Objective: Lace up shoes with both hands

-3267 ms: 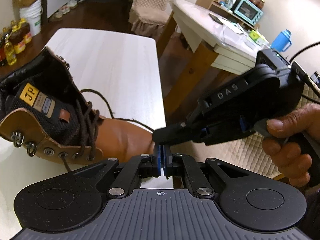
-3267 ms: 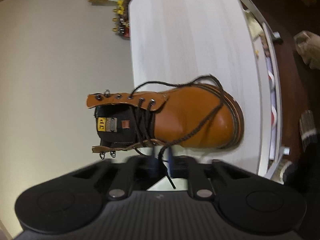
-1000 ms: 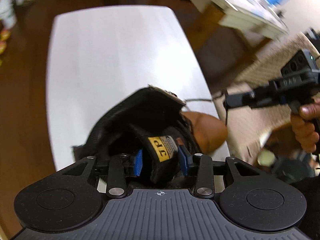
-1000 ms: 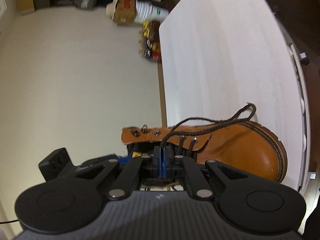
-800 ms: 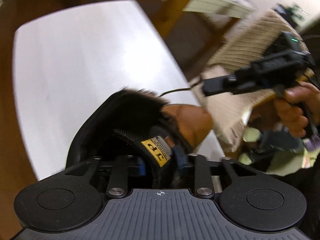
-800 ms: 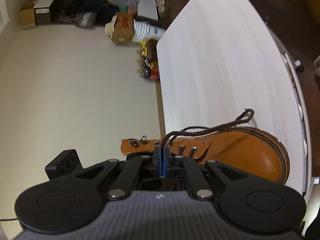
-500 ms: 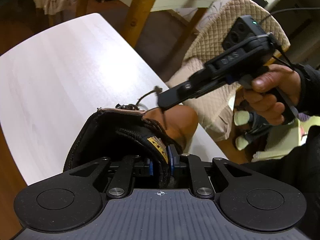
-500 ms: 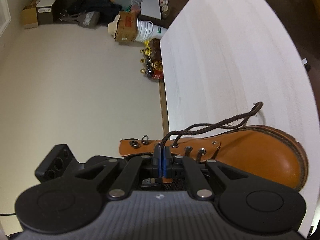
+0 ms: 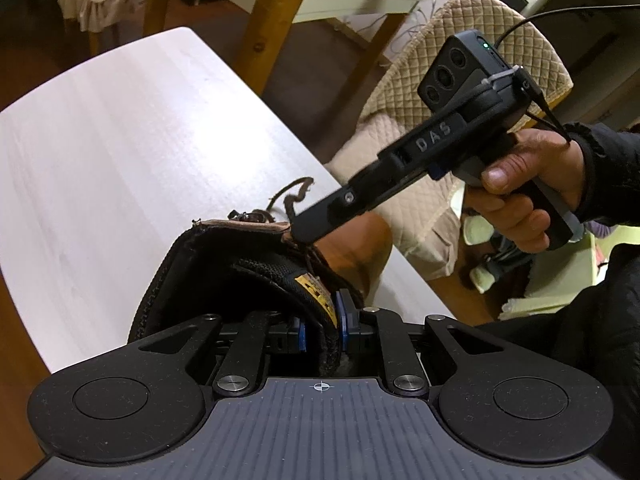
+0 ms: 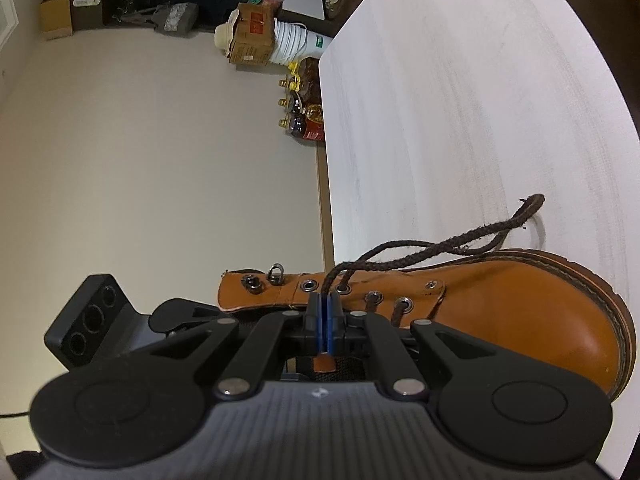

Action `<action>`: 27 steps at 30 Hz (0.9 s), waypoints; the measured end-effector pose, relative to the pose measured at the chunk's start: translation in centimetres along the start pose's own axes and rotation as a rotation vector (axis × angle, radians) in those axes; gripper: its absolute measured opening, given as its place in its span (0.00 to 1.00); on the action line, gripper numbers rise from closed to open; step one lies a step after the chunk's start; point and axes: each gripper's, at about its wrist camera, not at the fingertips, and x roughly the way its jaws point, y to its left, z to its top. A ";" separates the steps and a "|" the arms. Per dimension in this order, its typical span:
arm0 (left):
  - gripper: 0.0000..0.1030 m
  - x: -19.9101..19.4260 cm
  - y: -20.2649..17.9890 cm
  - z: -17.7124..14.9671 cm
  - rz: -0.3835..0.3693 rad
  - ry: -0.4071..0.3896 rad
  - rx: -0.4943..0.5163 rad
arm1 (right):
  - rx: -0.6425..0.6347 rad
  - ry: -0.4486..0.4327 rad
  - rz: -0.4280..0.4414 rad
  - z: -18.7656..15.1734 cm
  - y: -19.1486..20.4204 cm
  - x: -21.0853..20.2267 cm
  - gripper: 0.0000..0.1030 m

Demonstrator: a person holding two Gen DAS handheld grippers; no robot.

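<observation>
Boot sits on our table; our left gripper clamps its black tongue, while our right gripper pinches the lace trailing toward two o'clock.

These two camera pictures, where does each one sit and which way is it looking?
Left wrist view: sits on the left gripper, looking down into the boot; its jaws clamp the tongue. The right hand and right gripper show.
Right wrist view: sits on the right gripper, facing the boot's eyelet side across the white table, jaws shut on the lace; the left gripper's body shows.
Both share boot, lace and table.
</observation>
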 end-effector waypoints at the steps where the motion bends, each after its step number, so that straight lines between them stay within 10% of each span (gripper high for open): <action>1: 0.15 0.0 0.1 0.0 0.000 0.000 -0.001 | -0.029 0.021 -0.010 -0.2 0.3 0.3 0.03; 8: 0.16 0.2 0.3 -0.2 0.011 0.008 -0.002 | -0.196 0.092 -0.062 -0.7 2.0 0.8 0.04; 27: 0.18 0.2 0.6 -0.3 0.008 0.006 -0.008 | 0.113 0.024 0.015 0.2 -1.2 -0.9 0.03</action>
